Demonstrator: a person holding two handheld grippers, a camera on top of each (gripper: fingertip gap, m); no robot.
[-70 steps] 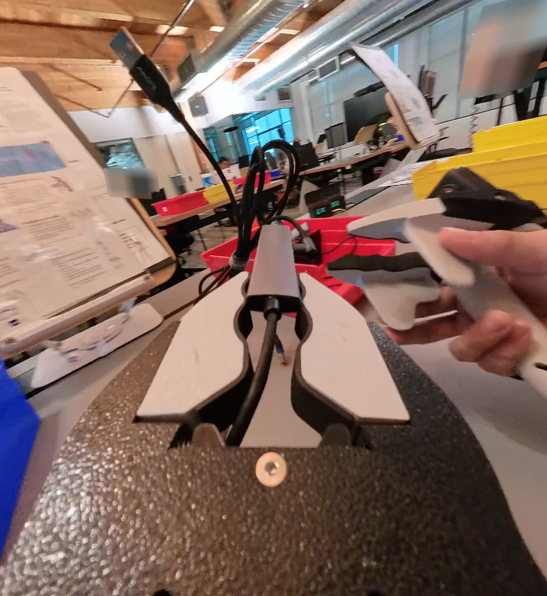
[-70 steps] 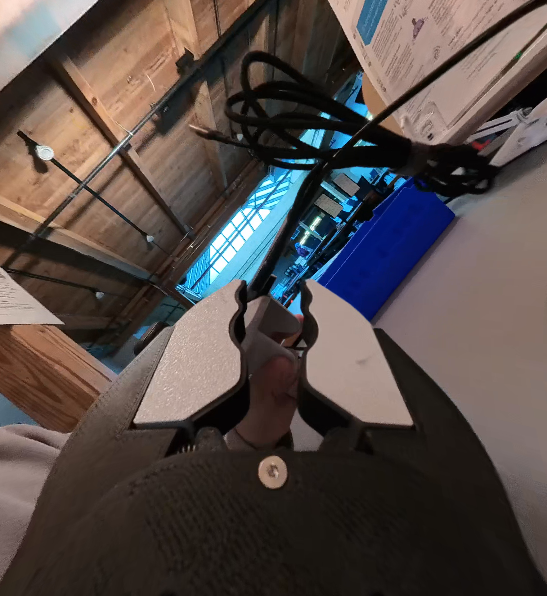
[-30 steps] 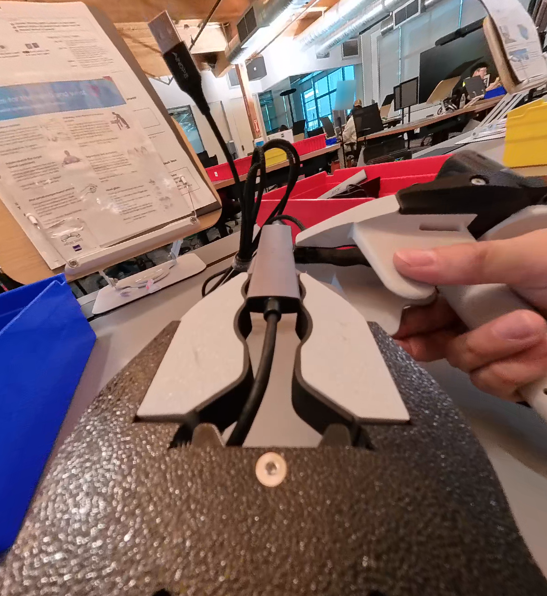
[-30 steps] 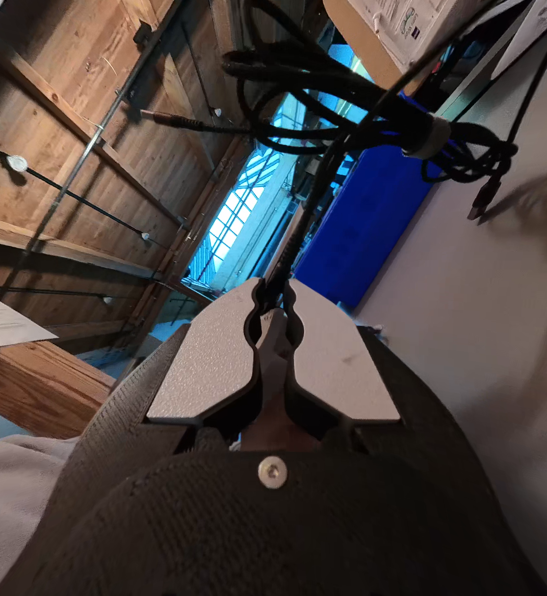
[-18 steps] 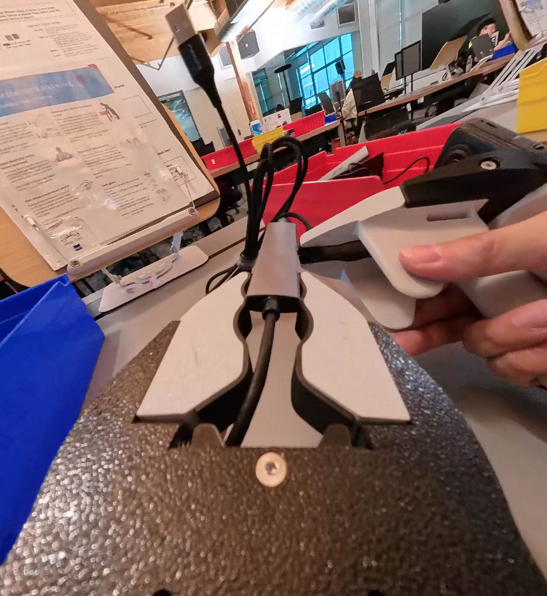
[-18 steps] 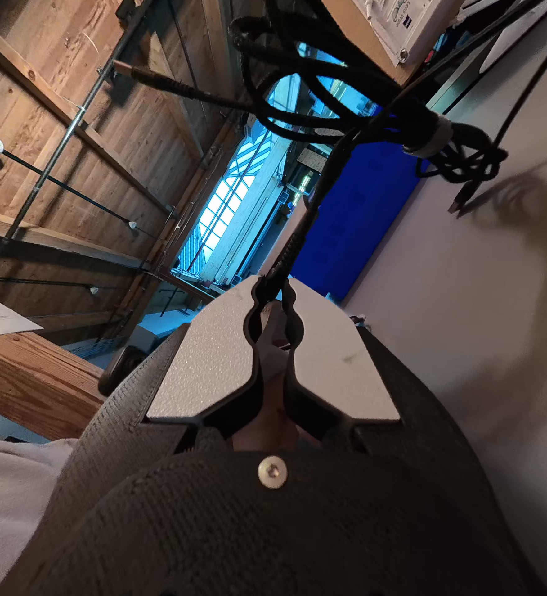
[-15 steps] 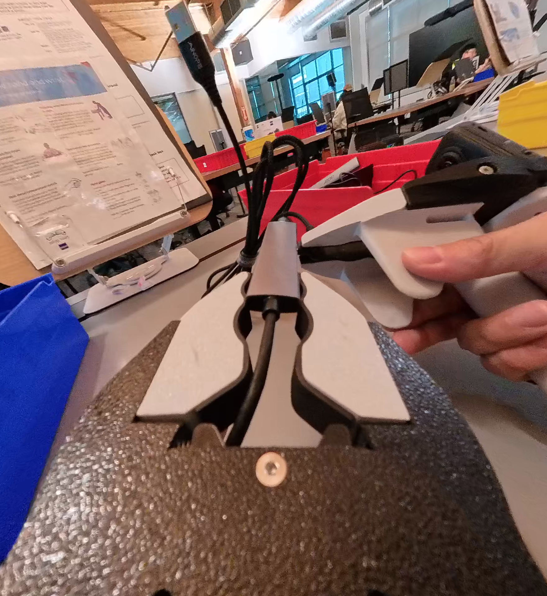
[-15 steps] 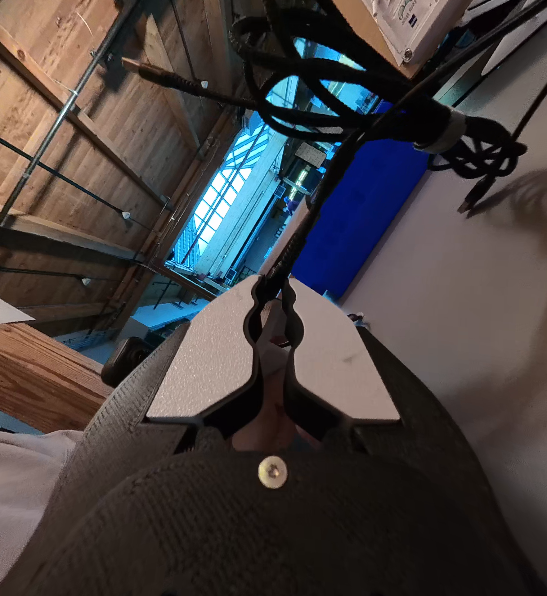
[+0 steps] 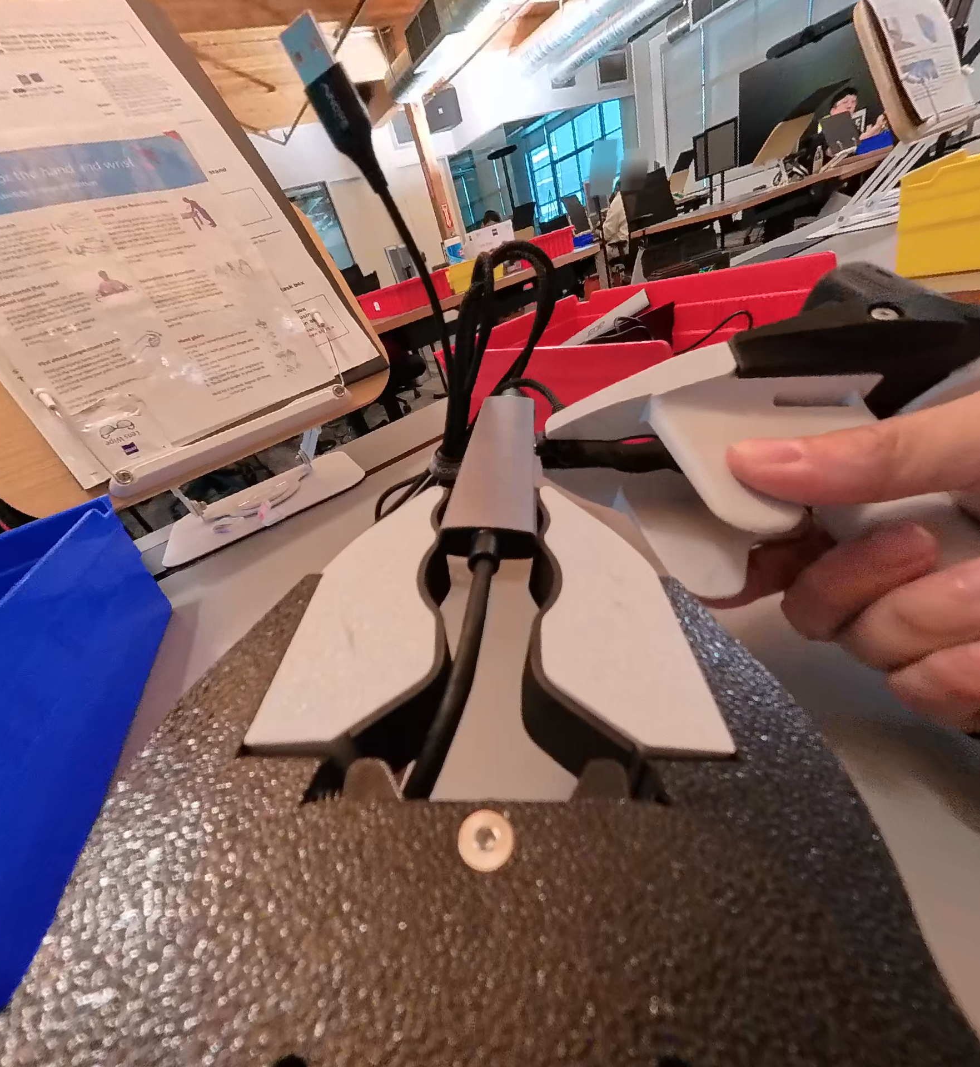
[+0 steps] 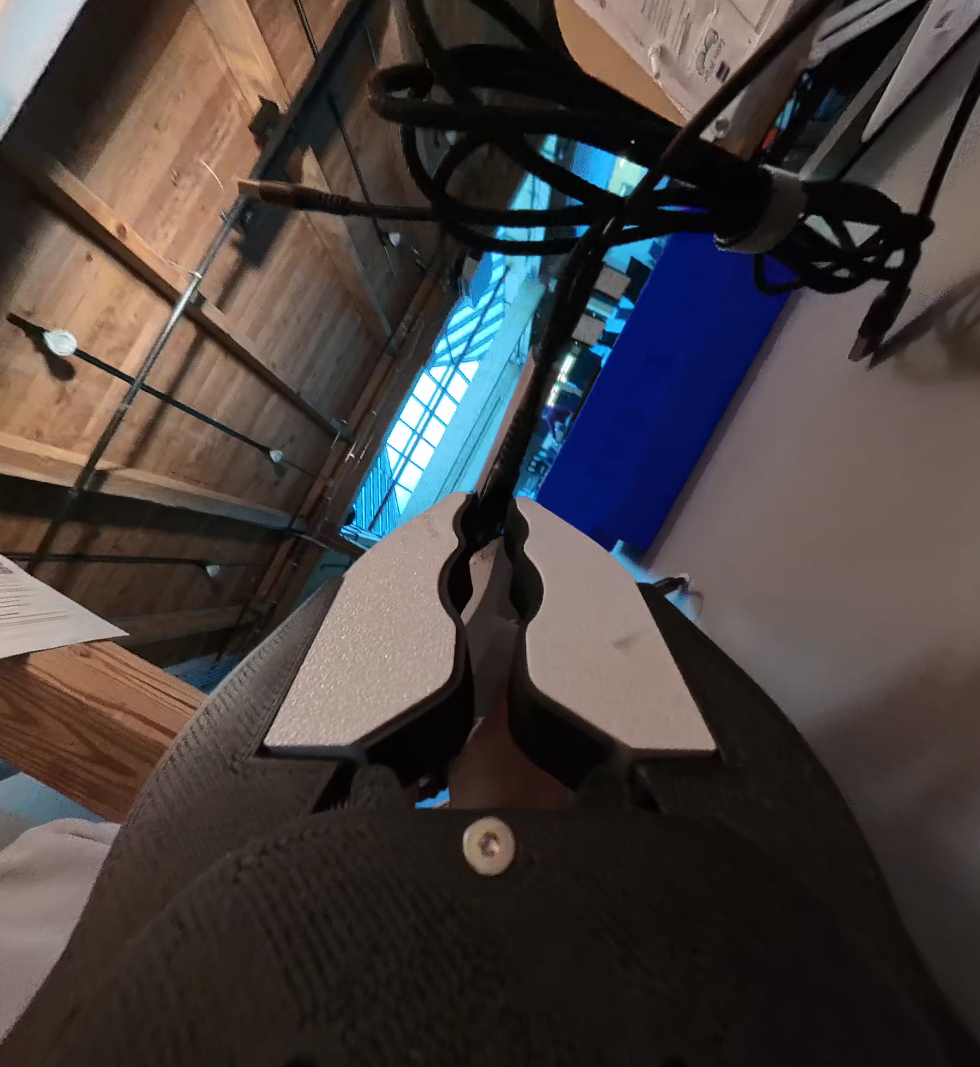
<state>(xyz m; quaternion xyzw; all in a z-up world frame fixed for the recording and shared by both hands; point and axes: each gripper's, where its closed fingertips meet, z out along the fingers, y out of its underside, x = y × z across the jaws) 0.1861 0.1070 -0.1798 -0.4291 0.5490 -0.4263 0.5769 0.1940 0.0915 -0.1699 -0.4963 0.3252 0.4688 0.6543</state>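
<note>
My left gripper [image 9: 487, 508] is shut on a grey metal adapter [image 9: 496, 467] with a thin black lead running back between the fingers. A bundle of black braided cable [image 9: 499, 323] rises just beyond it, with a USB plug [image 9: 325, 75] sticking up at the top. My right gripper [image 9: 568, 427] comes in from the right, held by a hand [image 9: 903, 554], and is shut on a black cable plug [image 9: 597, 456] beside the adapter. In the right wrist view the right gripper [image 10: 490, 511] is shut on that cable's plug [image 10: 499, 496]; the tied cable bundle [image 10: 591, 185] hangs ahead.
A blue bin [image 9: 31, 664] stands at the left, also in the right wrist view [image 10: 660, 392]. A board with printed sheets [image 9: 123, 260] leans on a stand behind. Red bins [image 9: 620, 340] and a yellow bin [image 9: 961, 213] stand beyond on the grey table [image 9: 857, 768]. Left and right tips are no more than a few centimetres apart.
The cable bundle and its USB plug have swung a little; the right wrist view has tilted slightly. Both grippers keep their hold.
</note>
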